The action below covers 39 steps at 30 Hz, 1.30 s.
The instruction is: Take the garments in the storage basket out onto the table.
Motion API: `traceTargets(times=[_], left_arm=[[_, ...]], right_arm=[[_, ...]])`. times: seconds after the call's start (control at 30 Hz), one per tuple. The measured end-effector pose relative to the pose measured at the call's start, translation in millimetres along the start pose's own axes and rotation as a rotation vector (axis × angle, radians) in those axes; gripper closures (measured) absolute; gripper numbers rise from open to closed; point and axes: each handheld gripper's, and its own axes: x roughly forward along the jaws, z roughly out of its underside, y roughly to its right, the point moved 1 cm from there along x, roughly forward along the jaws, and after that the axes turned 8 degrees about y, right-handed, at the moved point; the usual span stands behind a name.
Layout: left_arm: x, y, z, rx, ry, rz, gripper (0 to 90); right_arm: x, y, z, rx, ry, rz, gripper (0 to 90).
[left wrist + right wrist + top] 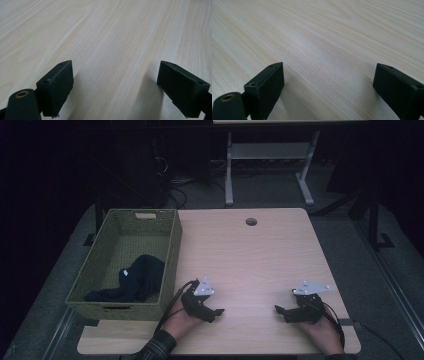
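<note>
Two handheld black grippers rest on the pale wood-grain table (260, 250). Left of frame: woven green rectangular basket (172, 250) holding a dark, crumpled cloth (135, 280), possibly a sock; lighting is dim. Lower centre-left: left gripper (216, 312), jaws apart, nothing between them. Lower right: right gripper (280, 311), jaws likewise apart and empty. Both sit well apart from the cloth.

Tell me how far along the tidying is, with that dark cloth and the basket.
Done, it seems: the dark cloth lies inside the green woven basket at the table's left edge. In hand: nothing; the left gripper and right gripper rest on bare wood, jaws open and empty. Left: nothing visible on the tabletop to pick up.
</note>
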Motion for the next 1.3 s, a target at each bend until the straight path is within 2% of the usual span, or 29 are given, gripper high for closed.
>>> traceTargets(times=[0.3,0.57,0.93,1.07,1.17,1.3], left_arm=[[1.3,0.2,-0.8,-0.009,0.006,-0.013,13.1],[-1.1,-1.3,-2.1,-0.018,-0.024,-0.037,13.3],[-0.2,-2.1,-6.7,-0.039,-0.055,-0.025,13.4],[-1.0,-3.5,-10.2,-0.032,-0.065,-0.022,13.5],[-2.7,-5.0,-12.3,-0.030,-0.063,-0.026,13.6],[-4.3,-6.5,-13.4,-0.055,-0.050,-0.022,13.7]], right_arm=[[-0.2,-0.4,0.0,0.005,-0.003,0.000,9.5],[-0.3,-0.5,0.1,0.005,-0.003,0.001,9.5],[-0.4,-0.6,0.1,0.005,-0.003,0.001,9.5],[-0.3,-0.3,0.1,0.001,-0.001,0.002,9.5],[-0.2,-0.2,0.1,0.000,0.000,0.001,9.5],[-0.4,-0.6,0.1,0.005,-0.003,0.000,9.5]])
